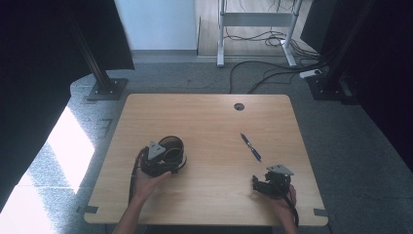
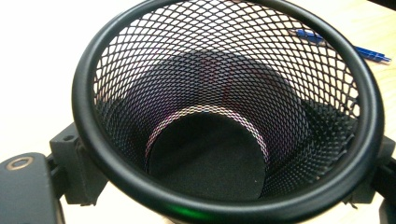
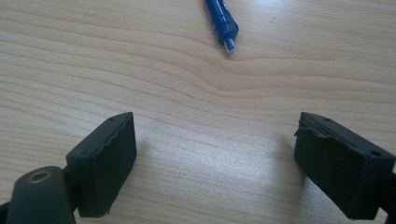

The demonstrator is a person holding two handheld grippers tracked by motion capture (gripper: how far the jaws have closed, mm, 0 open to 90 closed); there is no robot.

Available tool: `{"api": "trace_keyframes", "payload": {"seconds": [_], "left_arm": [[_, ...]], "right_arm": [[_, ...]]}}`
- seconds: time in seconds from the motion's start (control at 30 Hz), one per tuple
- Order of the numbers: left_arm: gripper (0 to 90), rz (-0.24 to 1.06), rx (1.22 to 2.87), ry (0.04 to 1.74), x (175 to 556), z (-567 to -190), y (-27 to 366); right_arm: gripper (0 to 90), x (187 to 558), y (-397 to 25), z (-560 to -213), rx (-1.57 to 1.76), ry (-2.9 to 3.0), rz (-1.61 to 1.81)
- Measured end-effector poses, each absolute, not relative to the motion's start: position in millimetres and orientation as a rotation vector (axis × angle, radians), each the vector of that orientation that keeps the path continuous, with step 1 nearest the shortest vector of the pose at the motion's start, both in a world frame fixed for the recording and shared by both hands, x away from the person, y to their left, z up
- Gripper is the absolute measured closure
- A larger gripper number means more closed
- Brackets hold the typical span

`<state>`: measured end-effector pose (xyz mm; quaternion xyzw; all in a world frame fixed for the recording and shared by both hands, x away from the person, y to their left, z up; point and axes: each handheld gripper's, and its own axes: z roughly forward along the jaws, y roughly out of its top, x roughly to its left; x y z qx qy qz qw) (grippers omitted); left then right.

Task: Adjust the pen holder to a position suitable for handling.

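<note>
A black wire-mesh pen cup (image 1: pixel 171 145) stands on the wooden table (image 1: pixel 209 122), left of the middle. My left gripper (image 1: pixel 164 157) is shut on the cup from the near side. In the left gripper view the cup (image 2: pixel 224 93) is seen from above, empty, with a jaw pressed on each side of its wall. A blue pen (image 1: pixel 251 146) lies flat right of the middle, also seen past the cup's rim as the pen (image 2: pixel 341 44). My right gripper (image 1: pixel 267 181) rests low near the front right corner, open. Its jaws stand wide apart, and the pen's tip (image 3: pixel 224 25) lies ahead of the right gripper (image 3: pixel 215 149).
A round cable hole (image 1: pixel 238 106) is cut near the table's far edge. Past the table, cables (image 1: pixel 272 68) lie on the floor between two black stand bases (image 1: pixel 107 88) and a white frame (image 1: pixel 255 29).
</note>
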<state>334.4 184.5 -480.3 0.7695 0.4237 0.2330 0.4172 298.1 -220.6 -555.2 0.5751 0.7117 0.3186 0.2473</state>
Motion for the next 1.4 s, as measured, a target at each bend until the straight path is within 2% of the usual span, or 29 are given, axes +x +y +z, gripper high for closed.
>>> {"api": "trace_keyframes", "payload": {"seconds": [1.4], "left_arm": [[10.7, 0.506, 1.987, 0.975, 336, -486, 123]], "right_arm": [[12.5, 298, -221, -555, 1.569, 1.941, 0.868]]}}
